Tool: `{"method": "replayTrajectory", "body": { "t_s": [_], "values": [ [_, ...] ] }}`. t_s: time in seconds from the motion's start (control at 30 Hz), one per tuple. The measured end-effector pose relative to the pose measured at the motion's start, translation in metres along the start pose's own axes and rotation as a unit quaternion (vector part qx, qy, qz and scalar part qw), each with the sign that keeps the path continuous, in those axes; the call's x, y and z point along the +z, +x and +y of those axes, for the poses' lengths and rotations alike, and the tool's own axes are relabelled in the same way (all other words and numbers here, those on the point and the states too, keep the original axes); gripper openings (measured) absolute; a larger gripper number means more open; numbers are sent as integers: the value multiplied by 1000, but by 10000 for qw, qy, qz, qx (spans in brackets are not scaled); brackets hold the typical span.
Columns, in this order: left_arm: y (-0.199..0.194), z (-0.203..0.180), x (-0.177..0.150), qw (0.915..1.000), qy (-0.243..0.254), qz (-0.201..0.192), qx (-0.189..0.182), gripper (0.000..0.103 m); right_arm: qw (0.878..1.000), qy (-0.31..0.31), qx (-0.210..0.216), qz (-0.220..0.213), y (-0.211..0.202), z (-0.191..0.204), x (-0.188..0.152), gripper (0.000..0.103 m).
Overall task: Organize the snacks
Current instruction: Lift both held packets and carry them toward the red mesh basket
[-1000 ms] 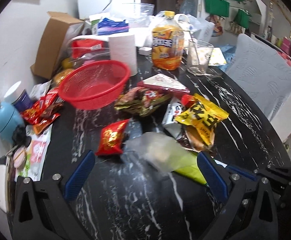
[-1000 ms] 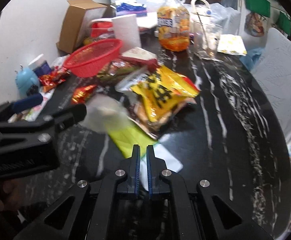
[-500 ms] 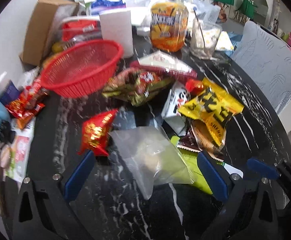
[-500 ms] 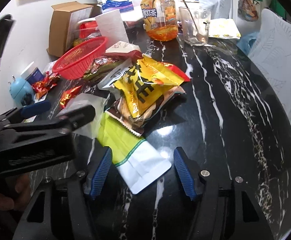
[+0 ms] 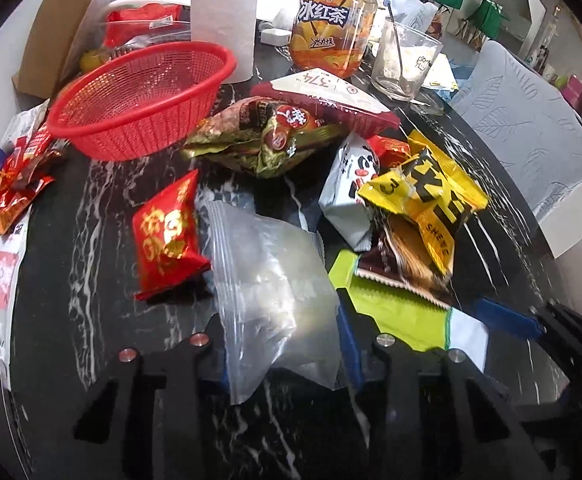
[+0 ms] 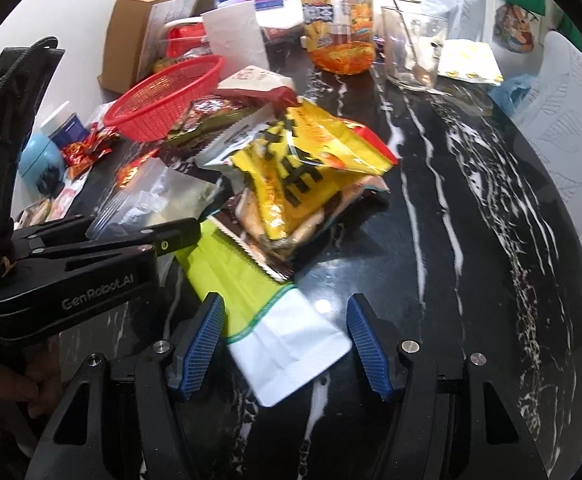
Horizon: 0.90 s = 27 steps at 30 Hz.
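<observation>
a: the clear zip bag (image 5: 275, 288) sits between the left gripper (image 5: 283, 344) jaws now, its lower half pinched in from both sides, lying on the black marble table (image 5: 103, 240).

b: and the jaws?

a: closing at this moment, with the bag between them. a second ago they stood wide apart with the bag blurred ahead of them; now the blue pads hug its edges. whether they truly press yet, i judge yes, since the plastic bunches between them.

b: so the bag is the next snack to go?

a: likely, toward the red basket (image 5: 143, 96) far ahead of the jaws, past the red packet (image 5: 167, 236) just left of the bag.

b: the right side?

a: the right gripper (image 6: 287, 344) was together a second ago; now its jaws stand half apart around the white end of the green-and-white pouch (image 6: 275, 320), not touching it. the yellow bag (image 6: 299, 168) lies just beyond, on top of the pile.

b: both pickups starting, then.

a: that's my reading.
</observation>
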<state>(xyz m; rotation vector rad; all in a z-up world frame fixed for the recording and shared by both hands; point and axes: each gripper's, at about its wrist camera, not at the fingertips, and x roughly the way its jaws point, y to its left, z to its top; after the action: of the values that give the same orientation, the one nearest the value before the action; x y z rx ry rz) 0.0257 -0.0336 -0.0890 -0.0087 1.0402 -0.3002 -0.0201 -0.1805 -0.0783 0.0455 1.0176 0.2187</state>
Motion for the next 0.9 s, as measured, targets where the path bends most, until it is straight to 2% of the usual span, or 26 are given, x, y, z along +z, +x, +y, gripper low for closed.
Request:
{"method": "replayTrajectory", "body": {
  "t_s": [0.27, 0.6, 0.63, 0.7, 0.8, 0.9],
  "values": [
    [-21, 16, -17, 9997, -214, 32, 99, 40, 9981, -547, 275, -87, 6, 19, 4, 70],
    [-28, 29, -38, 9990, -393, 143, 170, 40, 9954, -952, 56, -8, 22, 30, 7, 71],
    [-28, 30, -39, 9990, -384, 142, 184, 40, 9949, -1006, 25, -17, 22, 32, 6, 70],
    [-29, 29, -41, 9990, -365, 136, 201, 40, 9932, -1156, -71, -94, 21, 37, 2, 54],
    [-31, 30, -42, 9990, -382, 130, 196, 40, 9926, -1209, 6, -94, 18, 41, -2, 46],
    [-32, 29, -43, 9989, -387, 119, 218, 40, 9922, -1236, -34, -146, 16, 44, -5, 44]
  ]
}}
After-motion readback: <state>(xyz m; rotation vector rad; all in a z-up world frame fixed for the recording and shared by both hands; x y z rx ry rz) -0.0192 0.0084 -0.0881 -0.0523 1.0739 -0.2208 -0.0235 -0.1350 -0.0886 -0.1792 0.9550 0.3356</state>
